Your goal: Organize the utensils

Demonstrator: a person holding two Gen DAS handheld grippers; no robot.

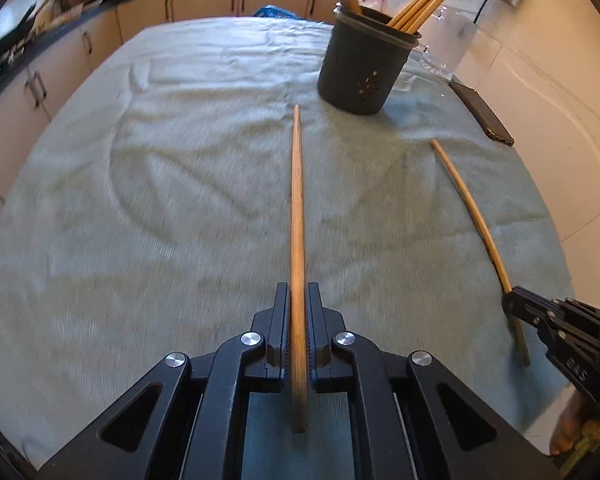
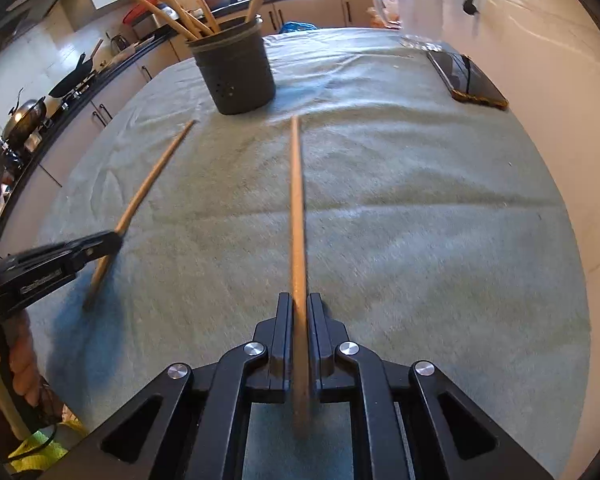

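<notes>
Kitchen cabinets and a dark counter ring the background; nearer, a tabletop (image 1: 160, 200) under a pale green cloth carries the work. At about one o'clock in the left wrist view stands a dark utensil holder (image 1: 366, 68) with several wooden sticks already upright in it; beyond it a clear glass jug (image 1: 448, 44), and at two o'clock a phone (image 1: 484, 114) lies near the cloth's edge.

Both claws are closed, each on its own wooden chopstick. The left claw (image 1: 299, 312) pinches one chopstick (image 1: 297, 200) near its thick end, the thin tip reaching toward twelve o'clock, just short of the holder; the right claw (image 2: 299, 320) clamps a second chopstick (image 2: 297, 208) the same way, tip toward twelve o'clock with the holder at eleven. Each claw shows in the other's view, at four o'clock from the left and at nine o'clock from the right, gripping its stick; whether the tips touch the cloth I cannot tell.

The step in hand looks like the pick-up, grips made and carrying not yet done. The next move calls for lifting both sticks clear of the cloth, tilting them tip-down over the holder's mouth, and threading them between the sticks already leaning there; one at a time seems wiser, so the claws do not crowd each other at the rim.
</notes>
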